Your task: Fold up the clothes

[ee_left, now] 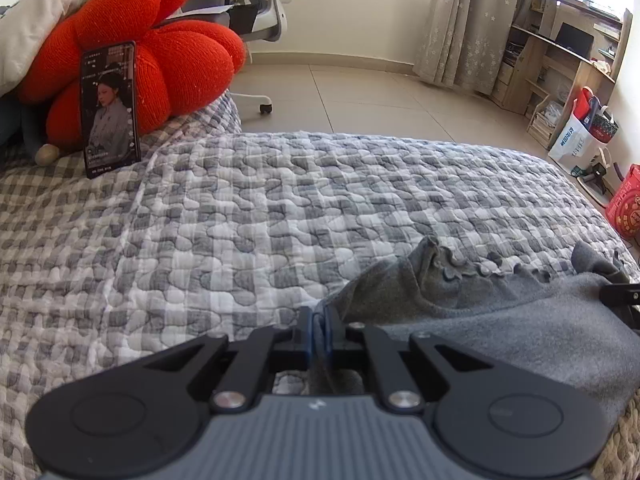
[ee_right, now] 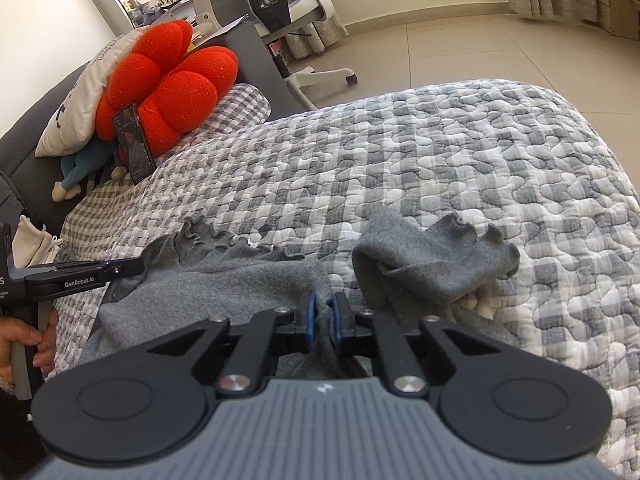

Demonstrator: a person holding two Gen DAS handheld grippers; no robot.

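- Grey garment (ee_right: 248, 280) rumpled on quilted bedspread (ee_right: 460, 168), near edge; no fold made yet.
- Left gripper (ee_left: 320, 330) and right gripper (ee_right: 325, 312) clamped on its cloth.
- Spreading, folding all remaining.

Bed (ee_left: 280, 208) under a grey-and-white checked quilt. Just ahead of the hand-held gripper (ee_right: 324, 316), a crumpled grey garment (ee_right: 420, 264) lying on the quilt. Far ahead to its left, red cushion (ee_right: 172, 80), propped phone (ee_right: 134, 148), white pillow (ee_right: 80, 104).

Red flower cushion (ee_left: 132, 40) w/ phone (ee_left: 110, 108) propped against it on checked quilt (ee_left: 280, 200); office chair (ee_right: 304, 12) behind.
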